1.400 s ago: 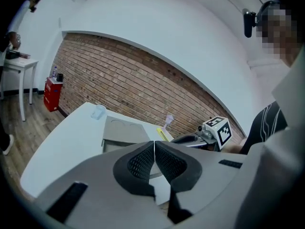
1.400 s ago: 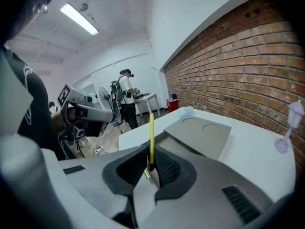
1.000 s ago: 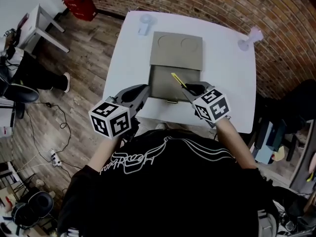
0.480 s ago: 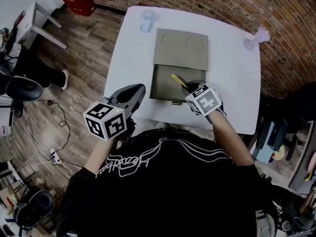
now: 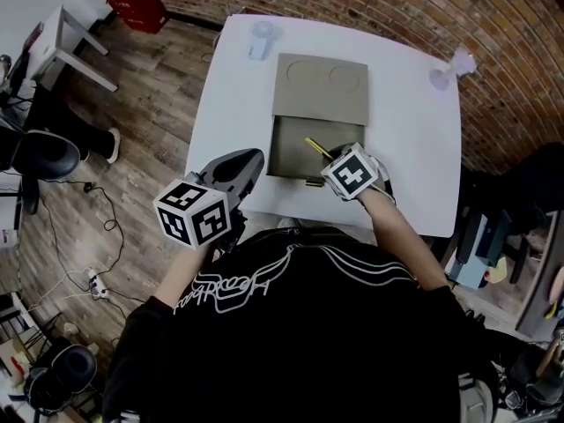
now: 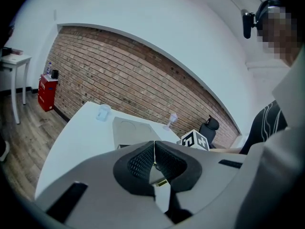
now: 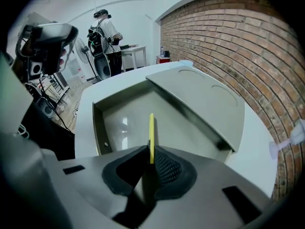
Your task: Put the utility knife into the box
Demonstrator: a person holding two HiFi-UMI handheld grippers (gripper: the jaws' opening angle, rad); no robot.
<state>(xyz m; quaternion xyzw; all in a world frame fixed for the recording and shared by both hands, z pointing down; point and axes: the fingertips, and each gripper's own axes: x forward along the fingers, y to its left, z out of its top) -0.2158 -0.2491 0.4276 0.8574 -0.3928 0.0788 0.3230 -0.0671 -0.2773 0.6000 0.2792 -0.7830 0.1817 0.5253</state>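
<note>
A yellow utility knife (image 7: 151, 132) sticks out of my right gripper (image 7: 151, 160), whose jaws are shut on its near end. The knife (image 5: 318, 147) hangs over the inside of the open grey box (image 5: 293, 152) on the white table (image 5: 405, 130), near its front right part. The box's lid (image 5: 319, 89) lies folded back on the far side. My left gripper (image 5: 240, 167) hovers at the table's front left corner, left of the box, its jaws (image 6: 153, 161) shut with nothing between them.
A clear cup (image 5: 261, 39) stands at the table's far left, a pale stemmed glass (image 5: 451, 67) at its far right edge. A brick wall runs behind. Wooden floor, a red case (image 5: 138, 3) and a small white table (image 5: 62, 33) lie to the left.
My right gripper has moved forward and left, carrying the knife from the box's front right edge over its interior. The left gripper has hardly moved.
</note>
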